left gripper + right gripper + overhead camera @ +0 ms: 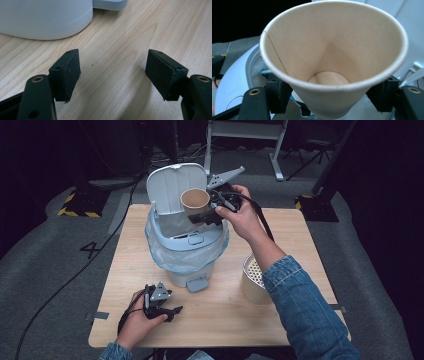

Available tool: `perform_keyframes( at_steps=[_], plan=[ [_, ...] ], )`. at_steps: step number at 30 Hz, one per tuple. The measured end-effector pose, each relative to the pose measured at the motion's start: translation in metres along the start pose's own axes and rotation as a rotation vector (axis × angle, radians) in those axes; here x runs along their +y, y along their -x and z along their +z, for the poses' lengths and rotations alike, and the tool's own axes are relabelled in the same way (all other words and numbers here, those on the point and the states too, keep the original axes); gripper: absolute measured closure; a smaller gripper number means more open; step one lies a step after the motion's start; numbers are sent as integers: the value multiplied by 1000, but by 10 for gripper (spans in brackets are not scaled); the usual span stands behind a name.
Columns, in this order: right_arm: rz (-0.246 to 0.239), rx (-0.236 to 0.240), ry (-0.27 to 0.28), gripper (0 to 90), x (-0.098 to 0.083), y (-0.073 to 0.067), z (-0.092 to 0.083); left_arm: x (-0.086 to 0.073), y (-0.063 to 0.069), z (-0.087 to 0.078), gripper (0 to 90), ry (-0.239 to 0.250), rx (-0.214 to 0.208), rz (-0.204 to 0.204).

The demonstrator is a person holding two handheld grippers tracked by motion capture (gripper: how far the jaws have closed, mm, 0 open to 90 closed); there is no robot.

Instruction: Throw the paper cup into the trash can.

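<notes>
A tan paper cup (195, 201) hangs over the open mouth of a pale blue pedal bin (186, 251), whose lid (175, 184) stands up behind it. My right gripper (204, 216) is shut on the cup low on its wall; the right gripper view looks into the empty cup (332, 57), squeezed between the two black pads (277, 96). My left gripper (167, 311) rests on the table near the front edge, left of the bin's pedal (197, 284). Its jaws stand open over bare wood, with nothing between the pads (67, 72).
A clear liner bag (165, 255) hangs over the bin's rim. A round tan container (252, 281) with a perforated white inside stands on the table (220, 320) to the right, under the right forearm. The bin's white base (47, 20) is close ahead of the left gripper.
</notes>
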State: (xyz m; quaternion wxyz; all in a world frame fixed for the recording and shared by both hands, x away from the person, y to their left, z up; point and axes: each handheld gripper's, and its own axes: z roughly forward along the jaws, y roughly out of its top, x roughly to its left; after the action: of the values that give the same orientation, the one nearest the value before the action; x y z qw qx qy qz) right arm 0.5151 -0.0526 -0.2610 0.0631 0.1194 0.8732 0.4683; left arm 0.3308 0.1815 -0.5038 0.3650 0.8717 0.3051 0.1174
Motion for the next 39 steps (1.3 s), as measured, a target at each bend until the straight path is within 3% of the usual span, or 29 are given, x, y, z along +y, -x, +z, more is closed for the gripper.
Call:
perform_keyframes(
  at_steps=[7,8,10,12,14,25,34,39],
  plan=[
    [-21,-2,-48,285,2,-5,6,0,0,0,284,-1,0,-2],
    [-28,-1,-50,257,2,-5,7,0,0,0,285,0,0,0],
    [-41,-31,-36,108,1,-6,10,0,0,0,284,0,0,0],
    [-40,-71,9,181,0,-10,11,0,0,0,284,0,0,0],
    [-43,-55,22,147,0,-12,10,0,0,0,285,1,0,-1],
    [-40,-146,144,158,7,-15,-3,0,0,0,285,0,0,0],
    [-30,-171,168,160,7,-13,-18,0,0,0,285,0,0,0],
    [-22,-166,131,195,3,-14,-26,0,0,0,285,0,0,-1]
  ],
)
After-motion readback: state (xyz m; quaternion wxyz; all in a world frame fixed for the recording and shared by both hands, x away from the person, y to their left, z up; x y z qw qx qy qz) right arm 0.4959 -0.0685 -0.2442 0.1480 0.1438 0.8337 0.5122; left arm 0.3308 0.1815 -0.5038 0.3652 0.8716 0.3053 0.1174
